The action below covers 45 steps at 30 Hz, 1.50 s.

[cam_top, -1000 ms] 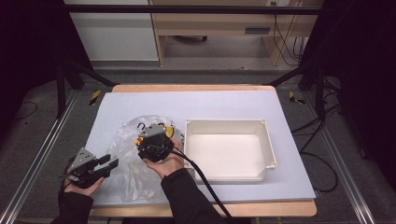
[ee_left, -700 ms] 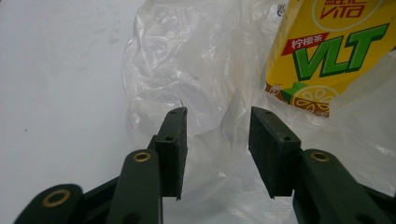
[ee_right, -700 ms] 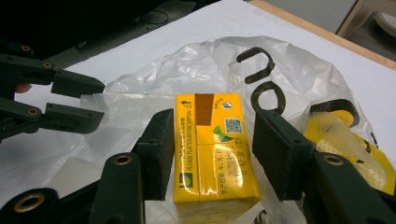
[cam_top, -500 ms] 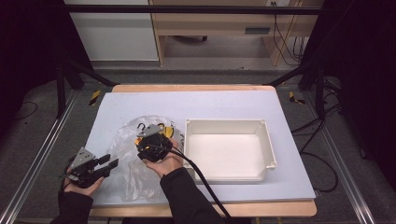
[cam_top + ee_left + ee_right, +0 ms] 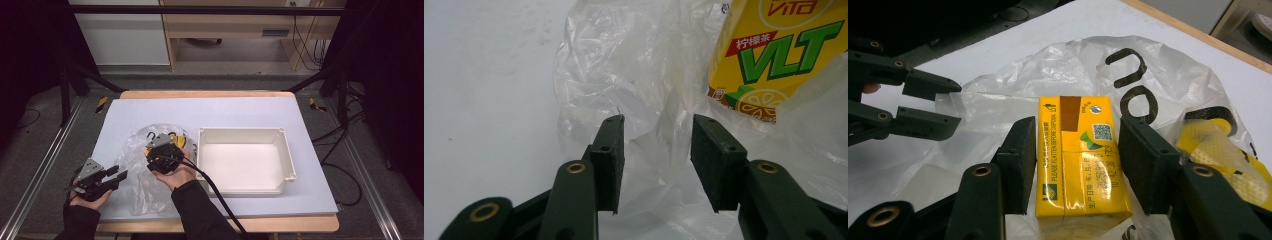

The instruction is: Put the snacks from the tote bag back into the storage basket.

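removal step in hand: right gripper (image 5: 1073,165) jaws bracket the yellow drink carton (image 5: 1080,160) at centre frame, seemingly gripping; left gripper (image 5: 656,150) spread at the plastic bag (image 5: 634,75); next, lift carton clear toward the white tray (image 5: 287,155).

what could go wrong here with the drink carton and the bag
The right gripper straddles the yellow drink carton, whose glossy sides could slip as it lifts. The clear plastic bag is loose around the carton, so film might get pinched and drag along. The left gripper stands open at the bag's folds, not pinning them, so the bag may rise too.
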{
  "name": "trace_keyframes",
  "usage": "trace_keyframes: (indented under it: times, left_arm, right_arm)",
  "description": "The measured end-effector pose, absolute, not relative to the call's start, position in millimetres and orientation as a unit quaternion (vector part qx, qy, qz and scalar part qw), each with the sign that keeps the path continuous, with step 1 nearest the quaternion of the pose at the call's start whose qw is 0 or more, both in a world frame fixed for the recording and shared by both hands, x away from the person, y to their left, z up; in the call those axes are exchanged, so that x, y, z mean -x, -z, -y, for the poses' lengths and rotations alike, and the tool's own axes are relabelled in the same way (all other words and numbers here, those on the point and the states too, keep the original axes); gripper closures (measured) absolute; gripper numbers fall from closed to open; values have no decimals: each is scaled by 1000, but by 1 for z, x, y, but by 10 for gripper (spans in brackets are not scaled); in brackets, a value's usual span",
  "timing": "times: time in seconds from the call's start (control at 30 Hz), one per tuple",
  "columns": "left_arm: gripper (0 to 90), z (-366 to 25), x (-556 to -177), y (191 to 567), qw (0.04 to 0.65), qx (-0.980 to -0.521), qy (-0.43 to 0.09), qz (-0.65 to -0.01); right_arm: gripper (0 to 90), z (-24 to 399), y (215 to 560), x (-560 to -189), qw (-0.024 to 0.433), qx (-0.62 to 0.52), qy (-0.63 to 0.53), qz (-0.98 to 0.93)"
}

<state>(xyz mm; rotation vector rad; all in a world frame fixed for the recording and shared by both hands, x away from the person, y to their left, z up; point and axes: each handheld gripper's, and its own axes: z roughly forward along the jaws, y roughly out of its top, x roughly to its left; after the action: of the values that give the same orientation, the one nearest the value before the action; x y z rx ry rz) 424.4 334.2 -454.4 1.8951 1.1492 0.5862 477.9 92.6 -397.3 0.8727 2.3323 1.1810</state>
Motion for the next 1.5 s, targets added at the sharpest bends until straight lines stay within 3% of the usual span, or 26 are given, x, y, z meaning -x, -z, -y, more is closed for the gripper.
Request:
trace_keyframes:
  times: [0.2,0.3,0.87,1.17,1.5]
  left_arm:
    - [571,-334,-425,455,412,-753,-233,-457]
    - [571,-334,-425,455,412,-754,-233,-456]
    - [572,-333,-427,455,408,-756,-232,-456]
    - [573,-333,-426,455,409,-757,-232,-454]
    - [575,-333,-426,456,407,-758,-233,-453]
  right_arm:
    - [493,-94,402,-480,193,-306,-410,-837]
    - [446,-94,405,-483,185,-308,-406,-840]
    - [487,-93,409,-486,175,-310,-396,-846]
    - [460,-96,412,-490,155,-320,-394,-848]
    - [500,-97,413,-489,169,-313,-387,-851]
